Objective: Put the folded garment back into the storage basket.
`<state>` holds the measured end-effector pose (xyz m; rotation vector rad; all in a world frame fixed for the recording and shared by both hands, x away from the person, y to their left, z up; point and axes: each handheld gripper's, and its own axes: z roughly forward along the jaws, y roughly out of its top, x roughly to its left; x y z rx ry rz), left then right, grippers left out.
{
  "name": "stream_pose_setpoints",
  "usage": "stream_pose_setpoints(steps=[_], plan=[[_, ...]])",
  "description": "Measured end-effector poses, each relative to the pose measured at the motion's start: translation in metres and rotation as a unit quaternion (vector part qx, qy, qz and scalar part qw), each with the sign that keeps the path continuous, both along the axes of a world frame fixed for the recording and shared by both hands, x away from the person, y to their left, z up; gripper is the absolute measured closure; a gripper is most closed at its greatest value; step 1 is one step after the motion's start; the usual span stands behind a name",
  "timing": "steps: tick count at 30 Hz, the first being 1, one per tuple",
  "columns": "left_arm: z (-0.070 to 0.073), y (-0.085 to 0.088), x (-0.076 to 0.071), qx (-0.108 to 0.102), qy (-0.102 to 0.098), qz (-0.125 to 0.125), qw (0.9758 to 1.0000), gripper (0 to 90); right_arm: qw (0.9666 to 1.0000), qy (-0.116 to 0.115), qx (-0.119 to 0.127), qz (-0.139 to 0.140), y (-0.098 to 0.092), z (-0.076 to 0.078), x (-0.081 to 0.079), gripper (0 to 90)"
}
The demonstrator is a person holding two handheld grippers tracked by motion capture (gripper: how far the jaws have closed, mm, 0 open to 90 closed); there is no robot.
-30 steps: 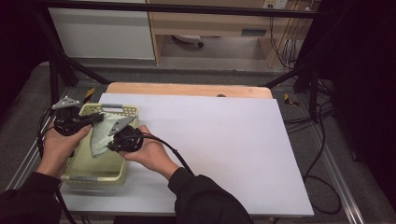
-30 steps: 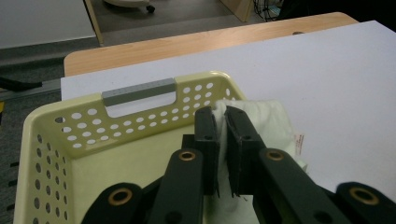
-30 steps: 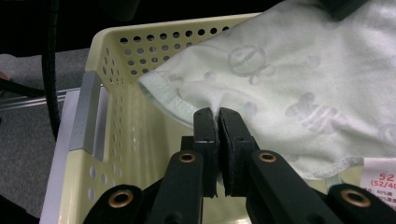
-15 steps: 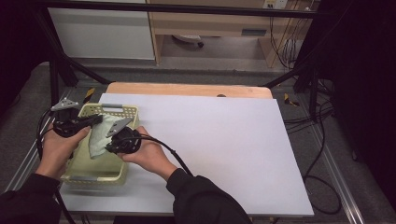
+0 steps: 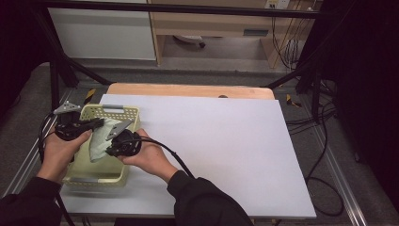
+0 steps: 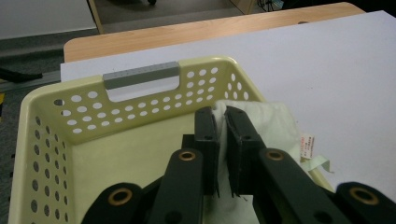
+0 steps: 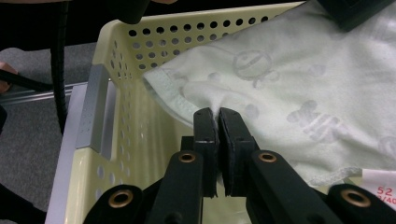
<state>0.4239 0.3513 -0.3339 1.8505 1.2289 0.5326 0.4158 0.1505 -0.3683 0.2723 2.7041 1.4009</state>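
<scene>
At the far left of the high view, the person's left hand (image 5: pixel 59 153) gripped the left gripper (image 5: pixel 96 123), which reached over the near-left part of a pale yellow basket (image 5: pixel 117 111). The basket stood at the left edge of the white table (image 5: pixel 226 141), its grey handle on the far wall. In the left gripper view, the jaws were nearly closed, pinching a fold of the pale green cloth (image 6: pixel 275 119) between the pads; the cloth draped over the basket's right rim, and a small label (image 6: pixel 307 144) hung from it above the table. The basket's perforated wall (image 6: pixel 140 109) rose beyond the jaws.

Just to the right, the person's right hand (image 5: pixel 148 157) carried the right gripper (image 5: pixel 113 146), held above the basket's interior and close beside the left gripper. In the right gripper view, its jaws were fully closed on a gathered pleat of the cloth (image 7: pixel 289 79), near its hemmed edge. The cloth, printed with faint figures, hung between the two grippers above the basket (image 7: pixel 121 60). The rest of the table, to the right, lay bare.
</scene>
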Motion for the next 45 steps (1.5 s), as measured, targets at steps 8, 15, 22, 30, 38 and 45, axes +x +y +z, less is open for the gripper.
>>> stream_pose_setpoints(steps=[8, 15, 22, 30, 38, 45], plan=[[-0.0010, -0.0010, 0.0000, 0.004, 0.002, -0.003, 1.0000, 84.0, 1.0000, 0.002, -0.003, 0.000, 0.0007, -0.0014, -0.0002, 86.1], [-0.0013, -0.0005, 0.0001, 0.004, 0.001, -0.001, 1.0000, 84.0, 1.0000, 0.003, -0.002, 0.000, 0.0013, -0.0020, -0.0004, 86.1], [-0.0028, 0.0009, -0.0002, 0.002, 0.001, 0.002, 1.0000, 84.0, 1.0000, 0.004, -0.003, 0.000, 0.0024, -0.0037, -0.0006, 86.1], [-0.0048, 0.0017, 0.0002, 0.005, 0.005, 0.004, 1.0000, 84.0, 1.0000, 0.006, -0.003, 0.002, 0.0034, -0.0058, -0.0017, 86.1], [-0.0061, 0.0049, -0.0008, 0.007, 0.008, 0.011, 0.9999, 84.0, 1.0000, 0.006, 0.000, 0.002, 0.0042, -0.0057, -0.0020, 86.0], [-0.0089, 0.0060, -0.0015, 0.012, 0.012, 0.016, 0.9997, 84.0, 1.0000, 0.008, -0.003, 0.003, 0.0057, -0.0063, -0.0033, 86.0]])
